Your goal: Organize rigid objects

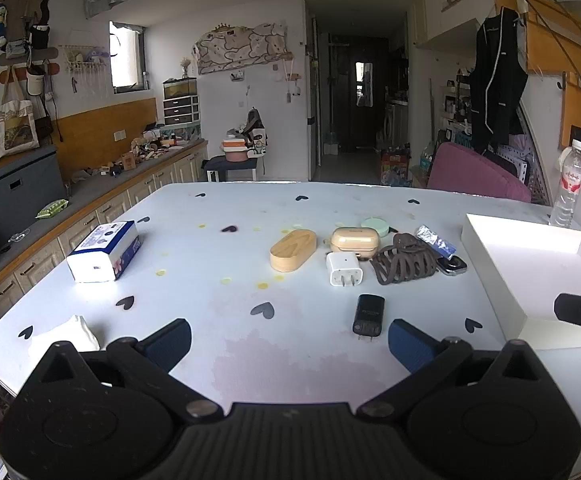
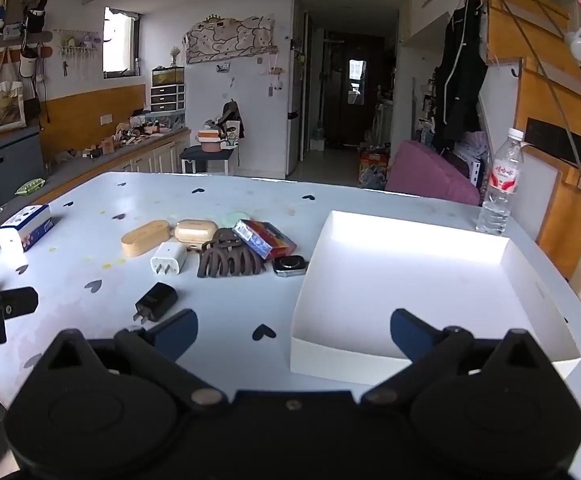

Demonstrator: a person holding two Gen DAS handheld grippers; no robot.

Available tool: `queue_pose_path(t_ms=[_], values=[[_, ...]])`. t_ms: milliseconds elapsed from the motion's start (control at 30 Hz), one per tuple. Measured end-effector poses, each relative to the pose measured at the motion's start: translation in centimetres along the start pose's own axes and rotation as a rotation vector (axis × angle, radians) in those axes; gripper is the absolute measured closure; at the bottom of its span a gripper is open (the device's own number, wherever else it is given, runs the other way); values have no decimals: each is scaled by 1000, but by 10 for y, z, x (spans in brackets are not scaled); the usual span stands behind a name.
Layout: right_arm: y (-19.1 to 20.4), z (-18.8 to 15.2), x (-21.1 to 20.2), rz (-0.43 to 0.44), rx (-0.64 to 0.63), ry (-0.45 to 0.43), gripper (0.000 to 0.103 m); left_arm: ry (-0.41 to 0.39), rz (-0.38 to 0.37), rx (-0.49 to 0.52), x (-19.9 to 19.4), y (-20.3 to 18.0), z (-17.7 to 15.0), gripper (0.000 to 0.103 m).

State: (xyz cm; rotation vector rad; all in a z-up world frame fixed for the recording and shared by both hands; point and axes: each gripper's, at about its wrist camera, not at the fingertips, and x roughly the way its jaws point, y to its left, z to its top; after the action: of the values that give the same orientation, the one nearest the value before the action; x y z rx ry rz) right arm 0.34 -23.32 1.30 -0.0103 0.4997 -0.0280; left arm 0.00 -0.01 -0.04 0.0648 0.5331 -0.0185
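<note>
The white tray (image 2: 410,280) sits empty, directly ahead of the right gripper (image 2: 294,330), whose jaws gape wide with nothing between them. The left gripper (image 1: 290,340) is equally spread and empty. Just ahead of its right finger lies the black charger (image 1: 368,314), long axis running away from the claw, prongs nearest. By my judgement the left hand is nearer.

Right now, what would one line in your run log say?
left tool: open, empty | right tool: open, empty | white tray: empty | black charger: nearest, on table | sorting not started
</note>
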Motion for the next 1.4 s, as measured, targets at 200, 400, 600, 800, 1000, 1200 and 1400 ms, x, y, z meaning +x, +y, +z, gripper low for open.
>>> queue_pose_path(t_ms=[200, 400, 600, 800, 1000, 1200, 1400], values=[[4, 0, 1, -7, 0, 4, 0, 0, -4, 1, -7, -4, 5, 0], [4, 0, 0, -9, 0, 5, 0, 1, -3, -2, -4, -1, 1, 0], [4, 0, 1, -9, 0, 6, 0, 1, -5, -2, -5, 0, 1, 0], [4, 0, 0, -8, 0, 6, 0, 1, -4, -4, -3, -1, 2, 0], [4, 0, 0, -8, 0, 6, 0, 2, -4, -5, -3, -1, 2, 0], [4, -1, 0, -9, 0, 6, 0, 1, -4, -6, -3, -1, 2, 0], [4, -1, 1, -8, 0, 7, 0, 2, -5, -7, -3, -1, 2, 0]])
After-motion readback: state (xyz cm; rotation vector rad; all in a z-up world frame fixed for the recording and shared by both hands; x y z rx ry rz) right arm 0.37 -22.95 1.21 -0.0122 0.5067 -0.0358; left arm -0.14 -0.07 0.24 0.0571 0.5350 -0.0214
